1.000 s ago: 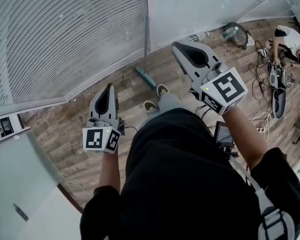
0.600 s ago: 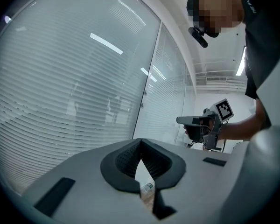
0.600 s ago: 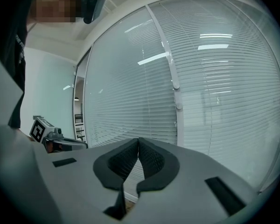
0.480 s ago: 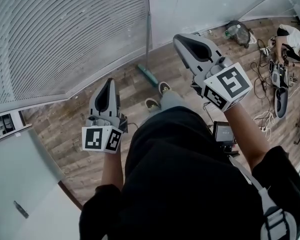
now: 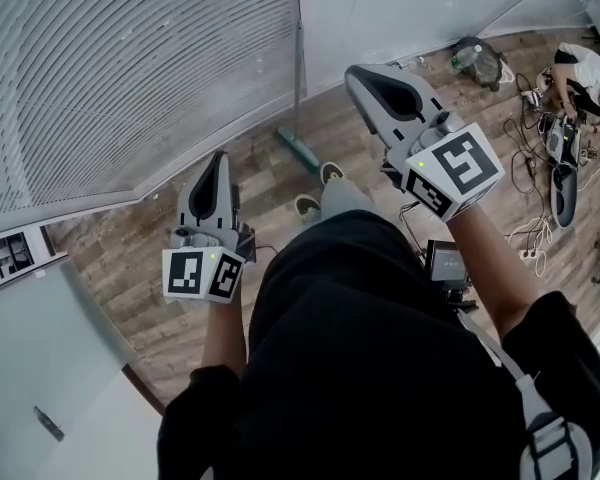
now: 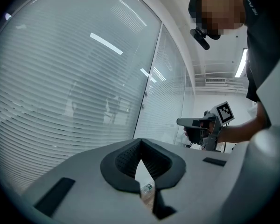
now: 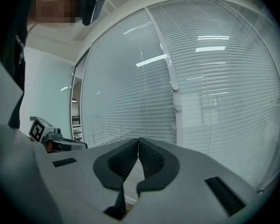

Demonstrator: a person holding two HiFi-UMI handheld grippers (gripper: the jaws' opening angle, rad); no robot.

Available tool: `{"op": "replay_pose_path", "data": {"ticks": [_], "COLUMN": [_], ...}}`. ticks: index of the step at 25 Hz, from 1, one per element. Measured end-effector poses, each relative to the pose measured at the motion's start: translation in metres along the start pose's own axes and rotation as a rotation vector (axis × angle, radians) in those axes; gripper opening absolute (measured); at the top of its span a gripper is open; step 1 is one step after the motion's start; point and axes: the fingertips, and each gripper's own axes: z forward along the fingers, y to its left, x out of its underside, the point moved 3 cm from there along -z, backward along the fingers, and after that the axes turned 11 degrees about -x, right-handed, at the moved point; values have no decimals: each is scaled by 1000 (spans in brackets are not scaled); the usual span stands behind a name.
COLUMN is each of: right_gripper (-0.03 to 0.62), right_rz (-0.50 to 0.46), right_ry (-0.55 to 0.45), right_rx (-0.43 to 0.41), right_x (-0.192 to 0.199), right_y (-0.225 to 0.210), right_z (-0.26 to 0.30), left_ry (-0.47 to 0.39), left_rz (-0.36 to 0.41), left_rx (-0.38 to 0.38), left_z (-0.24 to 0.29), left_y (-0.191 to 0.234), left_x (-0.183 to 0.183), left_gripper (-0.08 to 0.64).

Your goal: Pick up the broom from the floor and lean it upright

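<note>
Head view looks down on a person in a black top point(image 5: 380, 348) who stands on a wooden floor point(image 5: 130, 268) and faces a glass wall with blinds point(image 5: 130, 68). The broom point(image 5: 302, 150) stands at the foot of that wall. Its green head rests on the floor just in front of the wall, and its thin handle seems to run up against the wall where the blinds end. Neither gripper touches it.

The left gripper point(image 5: 218, 160) is held roughly level toward the wall and short of it. Its jaws are pressed together with nothing between them, and the left gripper view shows the dark pads point(image 6: 123, 160) meeting at the tip. The right gripper point(image 5: 356, 76) reaches nearer the wall, close to the broom handle but apart from it. Its jaws are likewise together and empty.

The person's shoes point(image 5: 305, 206) point at the wall, just short of the broom head. Farther right along the wall sit a dark bag point(image 5: 477, 63) and loose cables point(image 5: 530, 238) on the floor, near another person in a white top point(image 5: 580, 68).
</note>
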Motion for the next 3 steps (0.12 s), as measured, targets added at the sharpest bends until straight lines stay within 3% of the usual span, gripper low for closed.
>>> {"op": "replay_pose_path", "data": {"ticks": [3], "right_gripper": [17], "right_rz": [7], "right_ry": [-1], "right_rx": [1], "right_x": [3], "right_y": [5], "right_z": [3], "left_ry": [3], "left_rz": [1], "left_rx": [5], "left_z": [-1], "left_y": [4], "left_x": [0], "left_gripper": [20]}}
